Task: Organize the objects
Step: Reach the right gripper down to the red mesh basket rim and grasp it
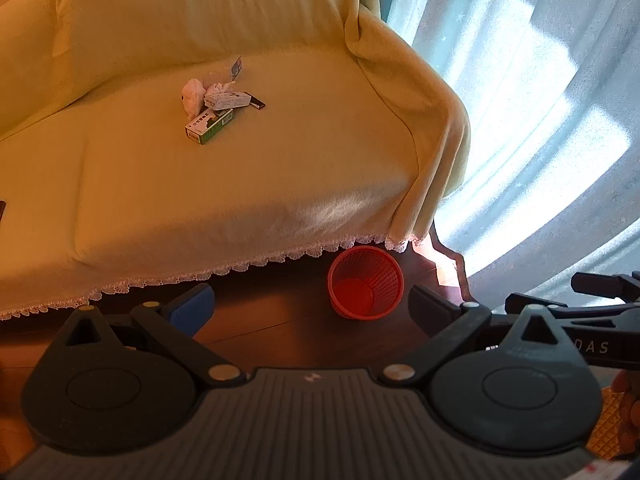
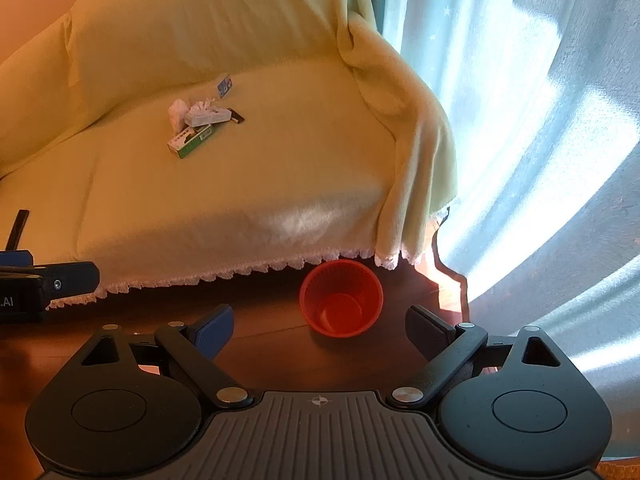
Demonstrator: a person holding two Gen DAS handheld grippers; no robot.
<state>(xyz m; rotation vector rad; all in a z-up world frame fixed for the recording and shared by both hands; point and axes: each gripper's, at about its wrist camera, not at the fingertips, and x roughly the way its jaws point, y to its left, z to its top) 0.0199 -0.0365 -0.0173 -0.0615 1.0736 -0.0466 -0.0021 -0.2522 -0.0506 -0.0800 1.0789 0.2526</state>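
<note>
A small heap of litter lies on the sofa seat: a green and white box (image 1: 209, 125) (image 2: 190, 141), a white box (image 1: 227, 100) (image 2: 208, 117), crumpled white tissue (image 1: 194, 94) (image 2: 177, 112), a thin dark bar (image 1: 256, 101) (image 2: 236, 116) and a blue-printed packet (image 1: 236, 67) (image 2: 224, 84). A red mesh basket (image 1: 365, 282) (image 2: 341, 298) stands empty on the floor below the sofa's front edge. My left gripper (image 1: 310, 308) and right gripper (image 2: 320, 330) both hang open over the floor near the basket, holding nothing, far from the heap.
The sofa (image 1: 240, 184) wears a pale yellow cover with a lace hem. Light curtains (image 1: 540, 100) hang at the right. The floor (image 2: 272, 360) is dark wood. The other gripper shows at each view's side edge, and a dark object (image 2: 18, 230) lies at the left.
</note>
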